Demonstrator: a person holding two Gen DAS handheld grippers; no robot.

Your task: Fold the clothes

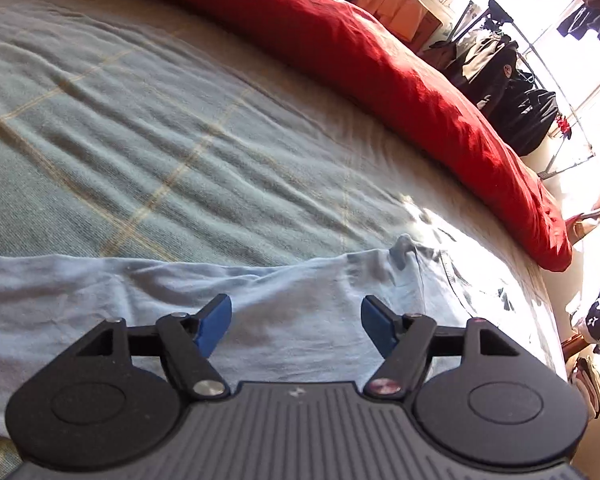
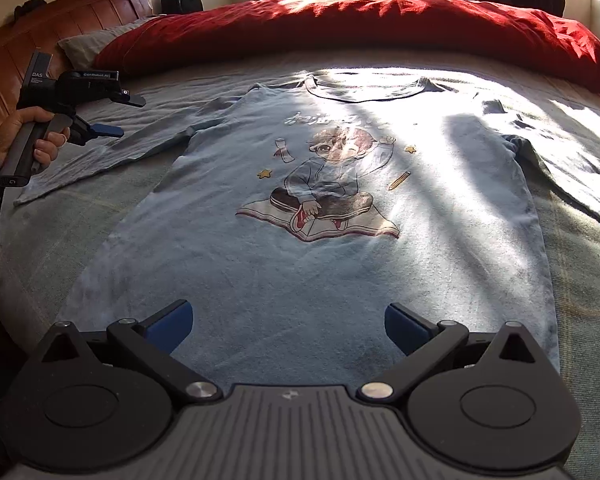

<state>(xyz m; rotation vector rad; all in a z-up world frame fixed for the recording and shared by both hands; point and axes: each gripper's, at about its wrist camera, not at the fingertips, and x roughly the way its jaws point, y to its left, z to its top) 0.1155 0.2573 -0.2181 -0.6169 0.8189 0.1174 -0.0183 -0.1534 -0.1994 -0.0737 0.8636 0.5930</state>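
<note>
A pale blue long-sleeved shirt (image 2: 300, 264) lay flat, print side up, on the bedspread (image 1: 140, 128), collar toward the red duvet (image 2: 380, 20) bunched along the far side, both sleeves spread outward. The right gripper (image 2: 288, 326) hovered over the hem, jaws wide apart, nothing between them. The left gripper (image 2: 126, 116), gripped by a hand (image 2: 32, 140), stood above the left sleeve (image 1: 100, 292), its fingers likewise parted and empty. Sunlight crossed the chest.
</note>
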